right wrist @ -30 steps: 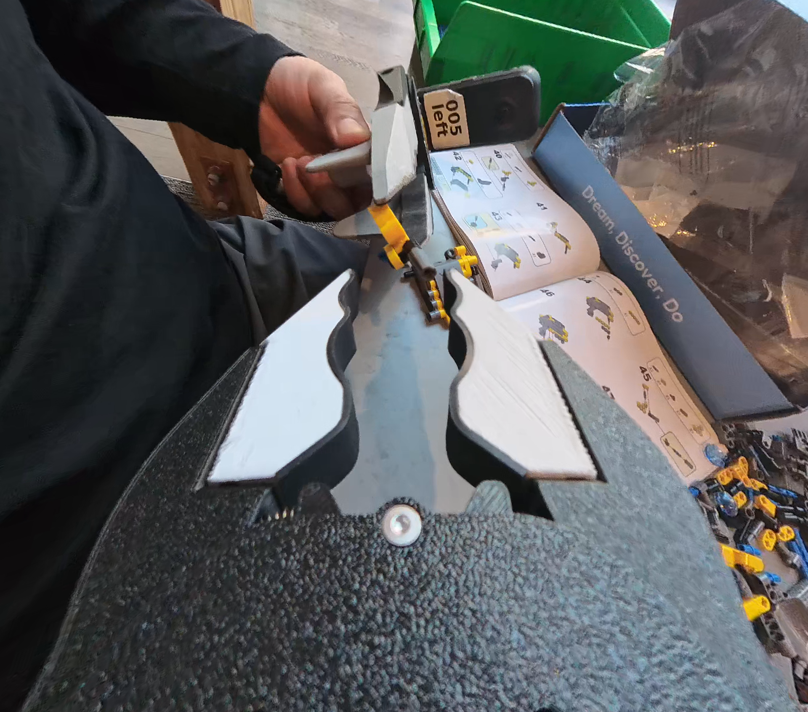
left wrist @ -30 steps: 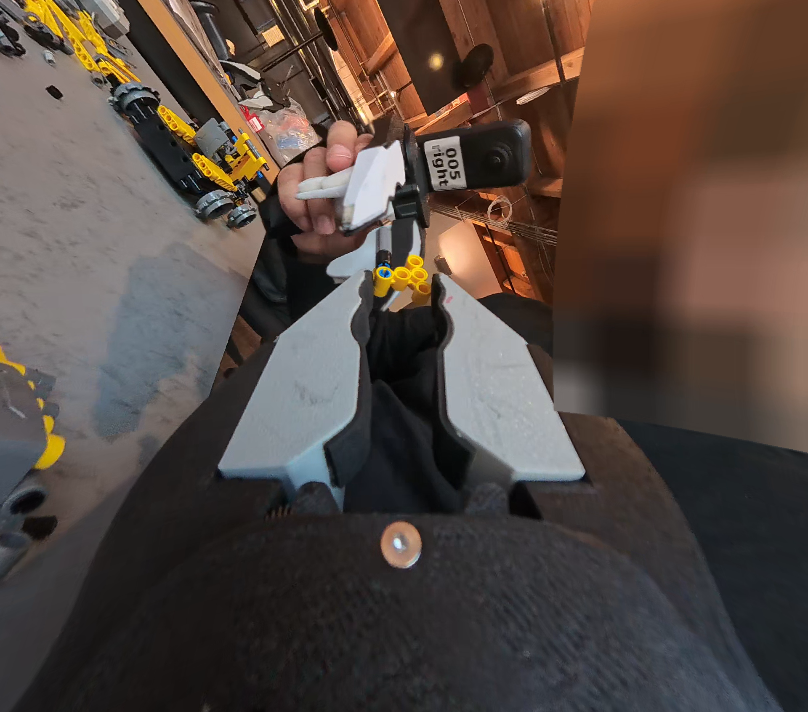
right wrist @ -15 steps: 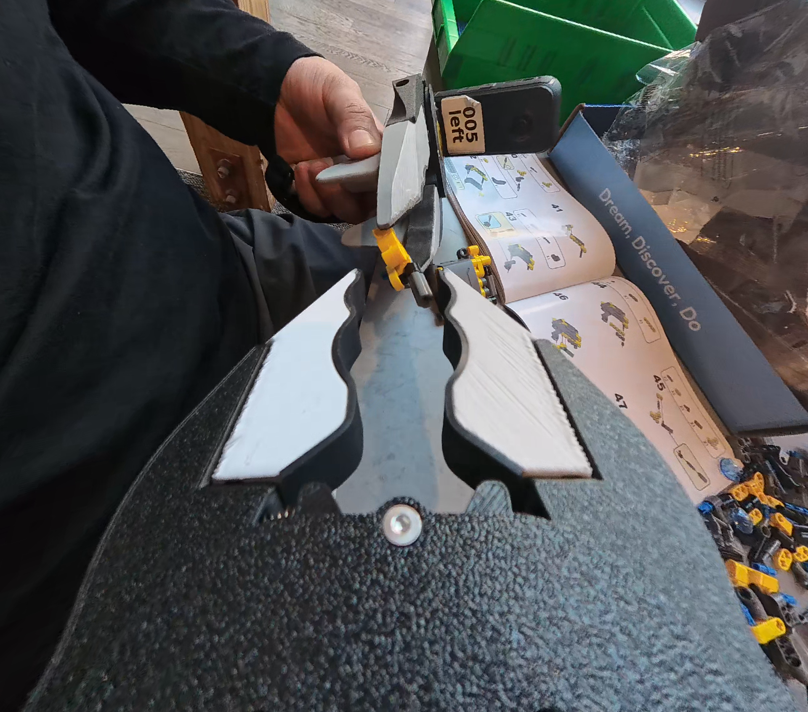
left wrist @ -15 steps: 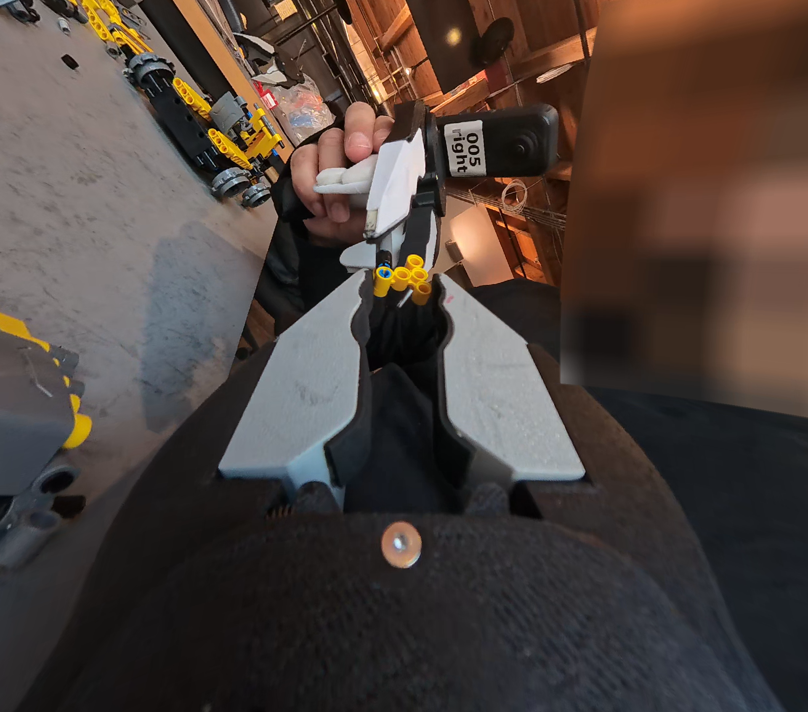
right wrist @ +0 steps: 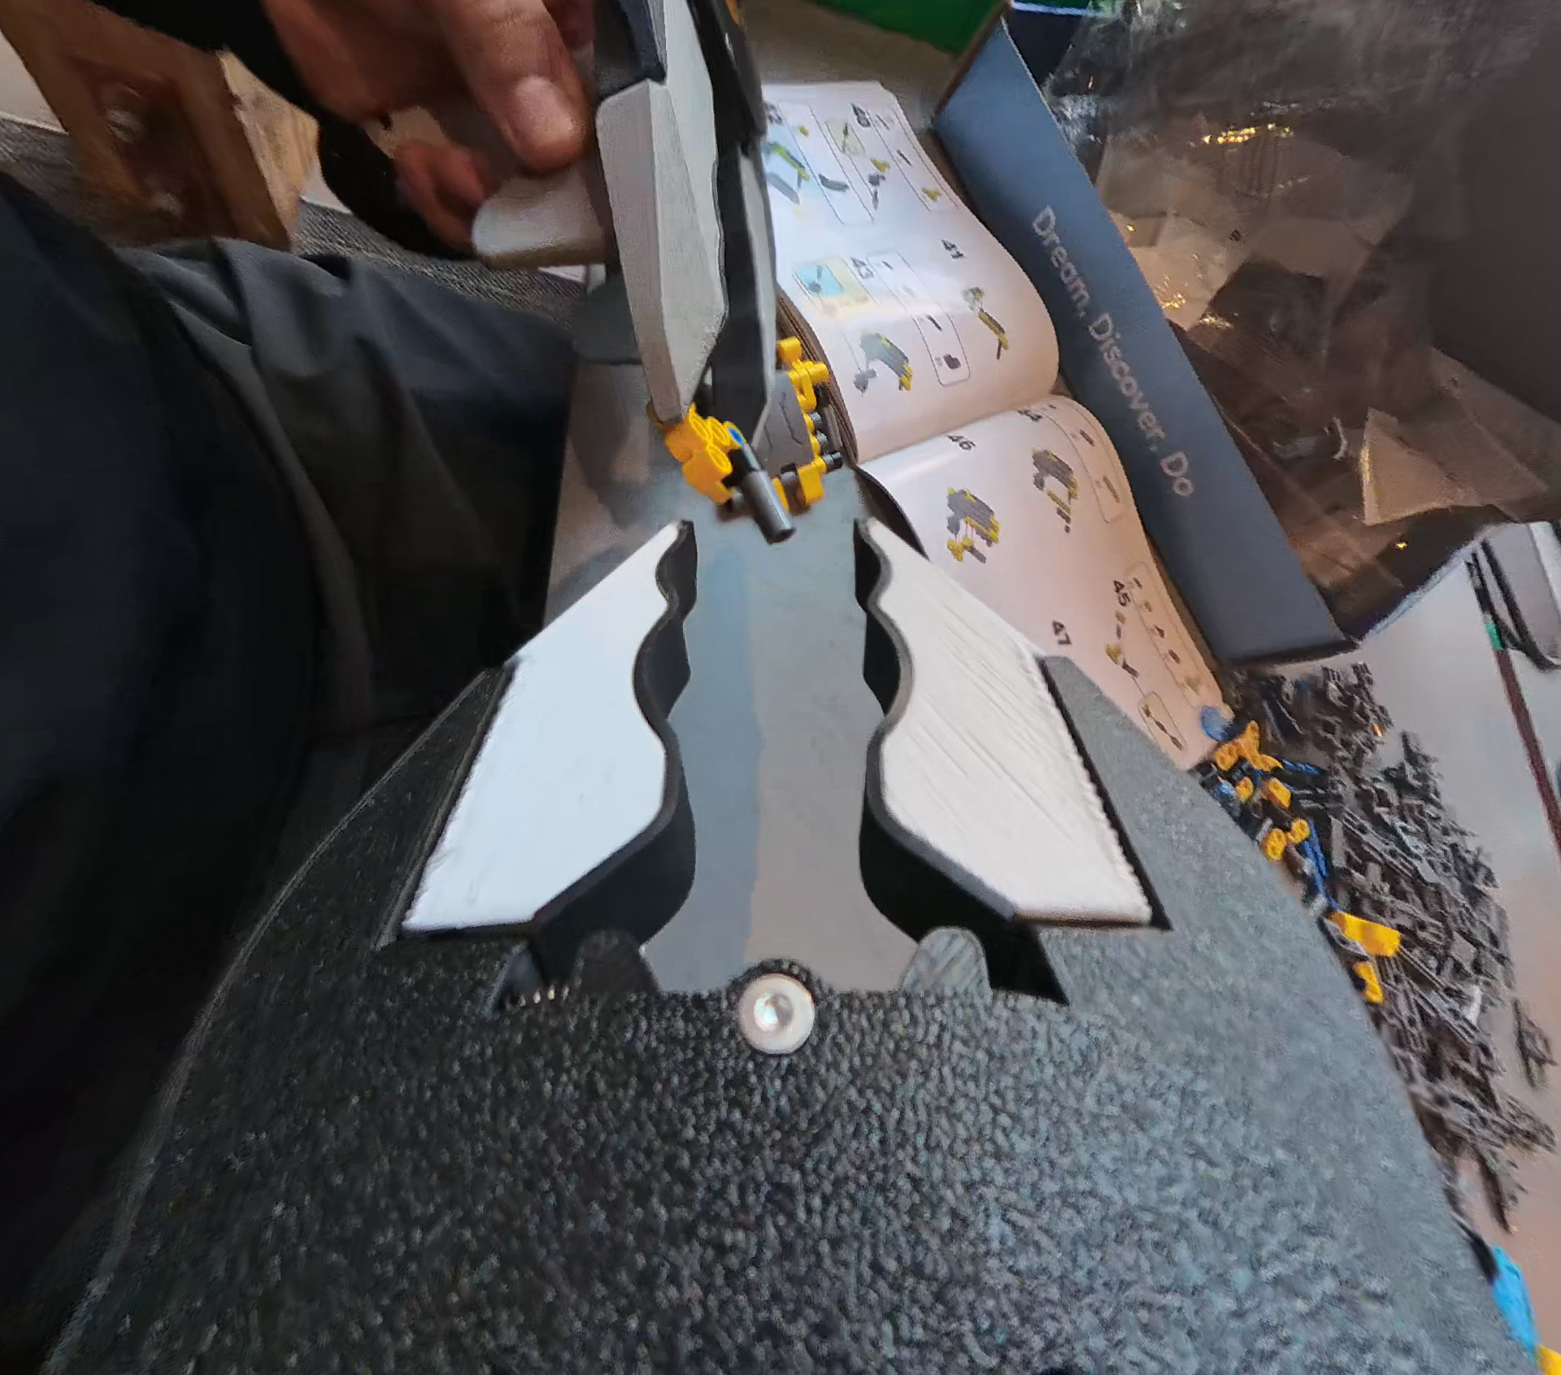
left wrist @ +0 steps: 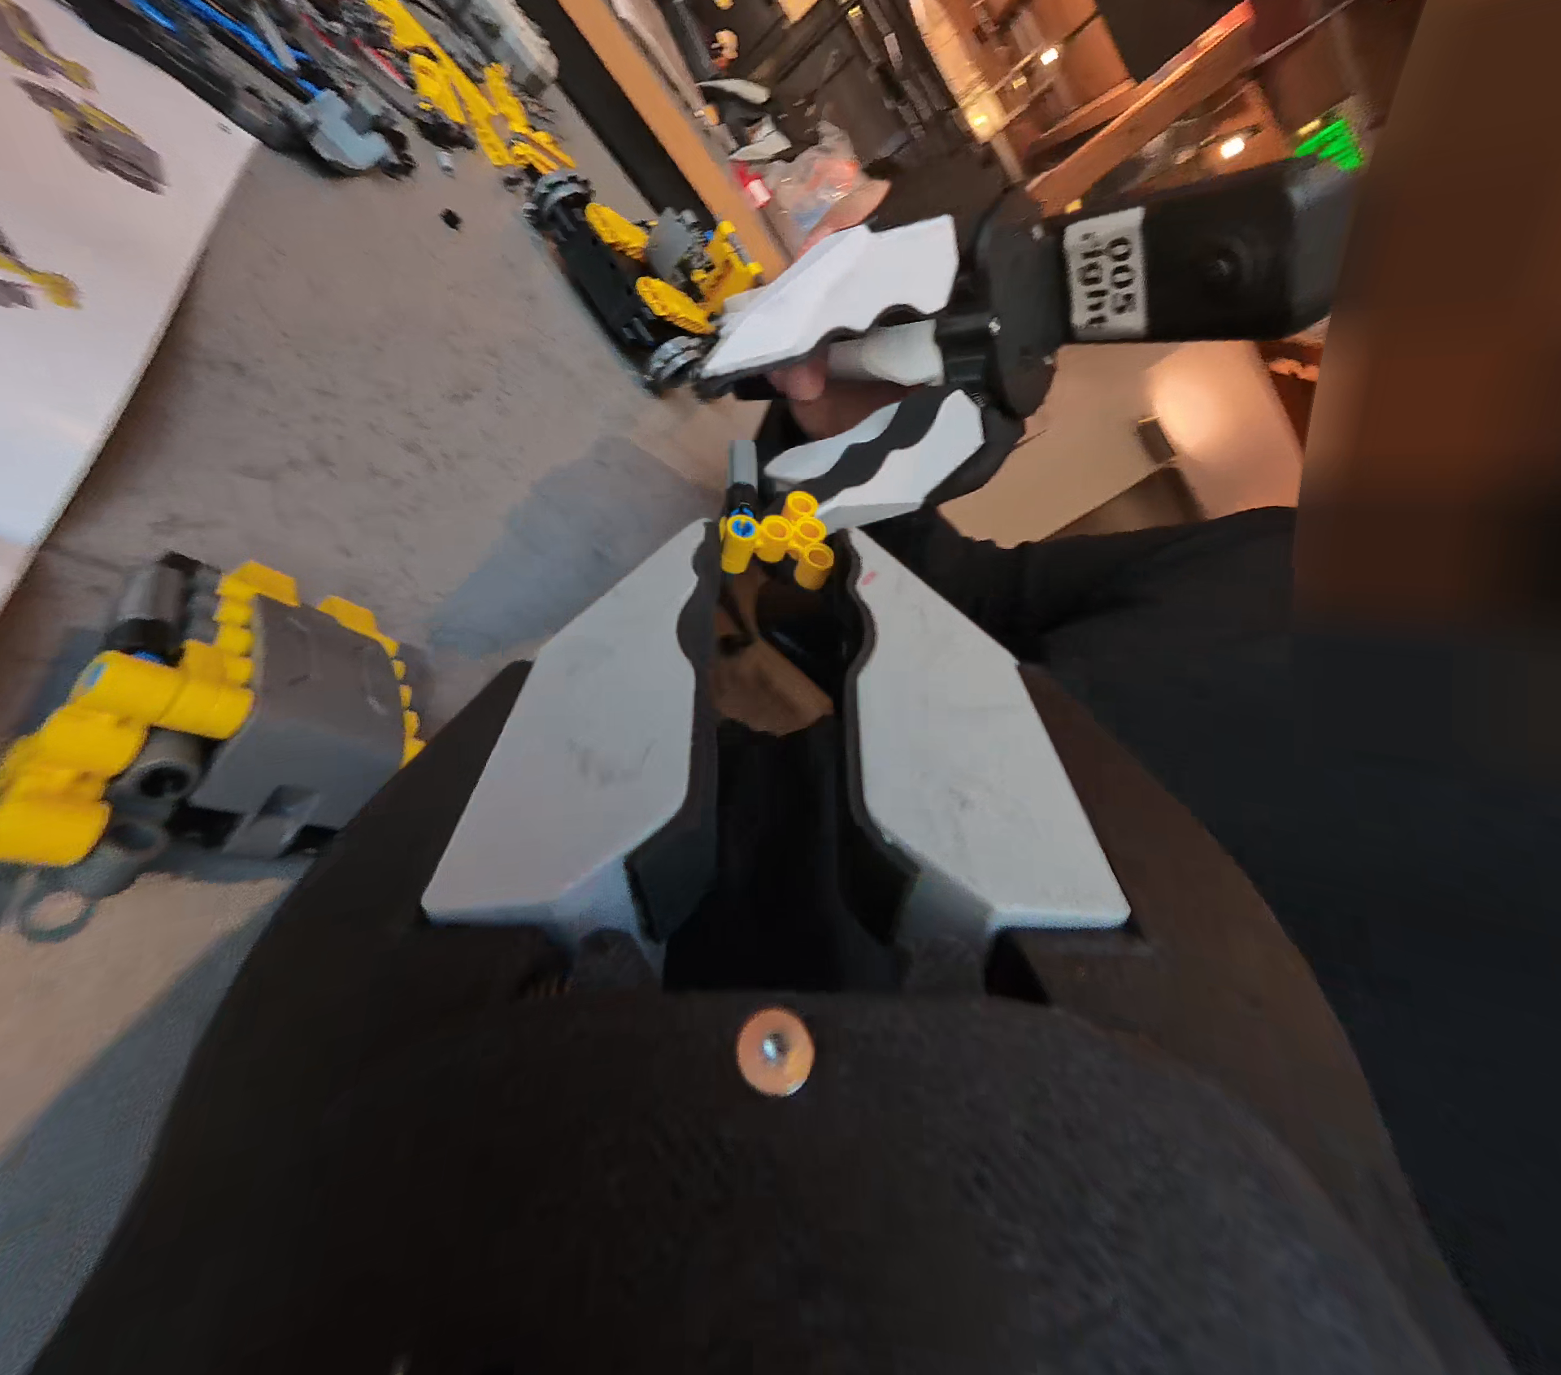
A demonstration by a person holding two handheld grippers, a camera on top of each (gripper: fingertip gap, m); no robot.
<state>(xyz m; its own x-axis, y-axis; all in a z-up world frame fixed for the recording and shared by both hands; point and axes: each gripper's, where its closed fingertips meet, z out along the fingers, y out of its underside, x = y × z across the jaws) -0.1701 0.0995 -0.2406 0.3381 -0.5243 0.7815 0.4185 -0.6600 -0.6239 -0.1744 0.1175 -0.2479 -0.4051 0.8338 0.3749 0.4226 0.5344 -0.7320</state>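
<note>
Left gripper (left wrist: 773, 549): clamped on yellow piece (left wrist: 781, 542), black pin (right wrist: 764, 494) protruding | Right gripper (right wrist: 773, 540): jaws apart, empty, just short of pin | Below: table (left wrist: 355, 405), booklet (right wrist: 1039, 540) | Risk: thin tip grip; a misaligned push could twist piece loose.

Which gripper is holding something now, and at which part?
The left gripper pinches the small yellow brick piece at its yellow end; the right gripper is open, holding nothing.
</note>
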